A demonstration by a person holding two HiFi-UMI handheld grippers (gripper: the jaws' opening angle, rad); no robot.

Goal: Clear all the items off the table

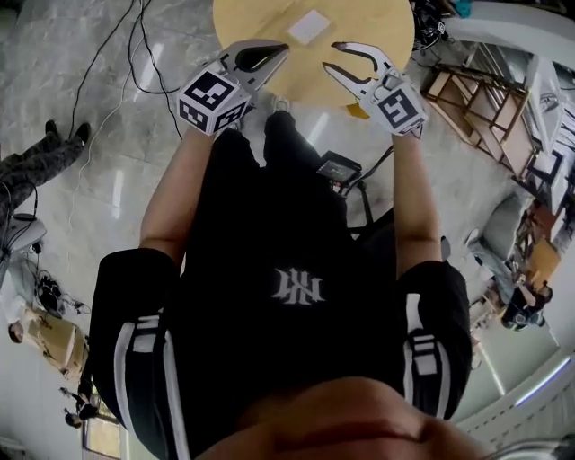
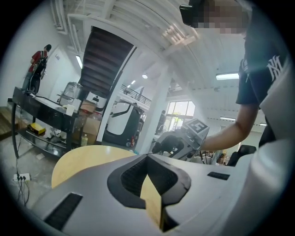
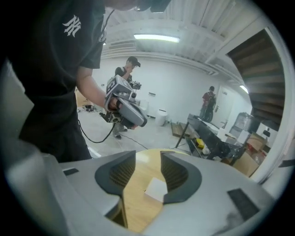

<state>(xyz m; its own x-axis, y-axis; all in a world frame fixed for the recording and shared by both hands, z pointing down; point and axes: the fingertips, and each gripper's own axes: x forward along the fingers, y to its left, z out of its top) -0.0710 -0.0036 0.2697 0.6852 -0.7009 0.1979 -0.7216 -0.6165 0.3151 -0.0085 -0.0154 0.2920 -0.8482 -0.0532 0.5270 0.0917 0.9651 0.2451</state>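
Observation:
A round pale wooden table (image 1: 368, 36) carries one flat white square item (image 1: 310, 27). My left gripper (image 1: 284, 48) hovers over the table's near left edge, jaws shut and empty. My right gripper (image 1: 330, 57) hangs over the near right part, open, nothing pressed between its fingers. In the right gripper view the white item (image 3: 156, 189) lies on the table (image 3: 138, 203) just beyond and between the open jaws of the right gripper (image 3: 148, 155), with the left gripper (image 3: 125, 107) held up opposite. The left gripper view shows its own shut tips (image 2: 147, 157) above the tabletop (image 2: 83, 161) and the right gripper (image 2: 184, 138) beyond.
Black cables (image 1: 135, 54) trail over the glossy floor left of the table. Wooden frames (image 1: 476, 99) lean at the right. A small black device on a stand (image 1: 338, 168) sits by my legs. A black bench (image 3: 216, 138) and people stand farther off.

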